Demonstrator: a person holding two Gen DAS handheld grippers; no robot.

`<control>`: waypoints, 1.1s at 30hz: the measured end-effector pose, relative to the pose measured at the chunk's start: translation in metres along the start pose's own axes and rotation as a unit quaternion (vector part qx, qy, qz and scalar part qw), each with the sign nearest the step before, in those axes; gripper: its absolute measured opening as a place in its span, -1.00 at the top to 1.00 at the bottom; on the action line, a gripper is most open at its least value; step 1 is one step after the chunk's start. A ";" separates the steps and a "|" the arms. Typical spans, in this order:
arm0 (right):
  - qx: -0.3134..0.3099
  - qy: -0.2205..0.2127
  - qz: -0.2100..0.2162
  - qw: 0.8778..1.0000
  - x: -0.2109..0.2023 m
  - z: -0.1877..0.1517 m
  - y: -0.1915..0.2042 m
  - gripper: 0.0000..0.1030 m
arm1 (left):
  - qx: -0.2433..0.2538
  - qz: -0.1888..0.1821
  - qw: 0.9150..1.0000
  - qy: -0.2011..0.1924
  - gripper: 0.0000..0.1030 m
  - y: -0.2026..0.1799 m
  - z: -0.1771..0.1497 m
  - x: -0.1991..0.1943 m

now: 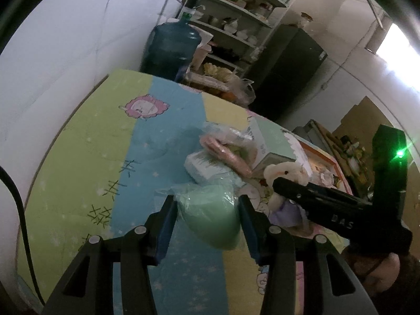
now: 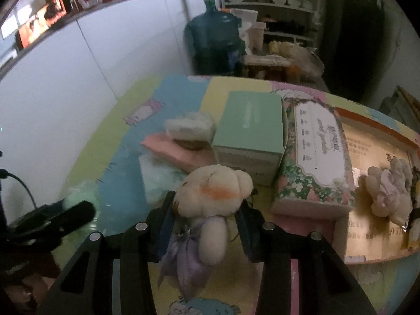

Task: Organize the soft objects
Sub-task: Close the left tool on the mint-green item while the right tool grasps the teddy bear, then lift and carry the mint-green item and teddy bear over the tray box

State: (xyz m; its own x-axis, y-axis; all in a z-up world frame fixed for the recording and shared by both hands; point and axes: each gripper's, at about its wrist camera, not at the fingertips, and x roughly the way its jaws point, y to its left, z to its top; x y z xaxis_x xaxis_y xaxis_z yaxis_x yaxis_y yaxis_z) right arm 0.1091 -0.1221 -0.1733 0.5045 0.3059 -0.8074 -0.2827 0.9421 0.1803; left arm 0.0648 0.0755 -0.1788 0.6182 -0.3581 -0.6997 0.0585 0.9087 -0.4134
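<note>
Mid-task, I judge. My left gripper (image 1: 207,210) pinches a bagged green sponge (image 1: 210,218); right gripper (image 2: 207,210) pinches a plush bear (image 2: 212,194). Second plush (image 2: 388,191) and pink sponge (image 2: 178,152) remain loose on tabletop (image 2: 126,183).

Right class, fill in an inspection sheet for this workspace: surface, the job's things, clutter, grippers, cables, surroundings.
Surface: table under a pastel cartoon cloth.
Job's things: green pack in clear wrap; plush bear; second plush; pink pack with a white fluffy item on it.
Clutter: green box; floral box.
Grippers: left gripper shut on the green pack; right gripper shut on the plush bear.
Cables: black cable at the left edge.
Surroundings: water jug, shelves of crockery, white wall.
</note>
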 end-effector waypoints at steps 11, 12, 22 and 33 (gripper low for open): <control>0.023 -0.041 0.002 0.999 -0.053 -0.004 -0.001 0.14 | 0.042 -0.026 0.999 -0.016 0.07 -0.034 0.008 -0.015; 0.027 -0.046 0.000 0.999 -0.059 -0.005 -0.003 0.14 | 0.046 -0.028 0.998 -0.016 0.07 -0.037 0.009 -0.015; 0.060 -0.079 -0.023 0.995 -0.105 -0.028 -0.029 0.14 | 0.089 -0.058 0.994 -0.017 0.07 -0.086 0.007 -0.018; 0.103 -0.107 -0.050 0.988 -0.147 -0.050 -0.076 0.14 | 0.133 -0.091 0.987 -0.006 0.07 -0.146 0.002 -0.011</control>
State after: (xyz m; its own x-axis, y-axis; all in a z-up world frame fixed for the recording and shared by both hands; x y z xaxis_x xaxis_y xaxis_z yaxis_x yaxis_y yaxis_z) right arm 0.0154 -0.2455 -0.0960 0.6880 0.2109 -0.6943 -0.0617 0.9704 0.2336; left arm 0.0512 -0.0531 -0.1100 0.5878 -0.5195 -0.6201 0.3723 0.8543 -0.3628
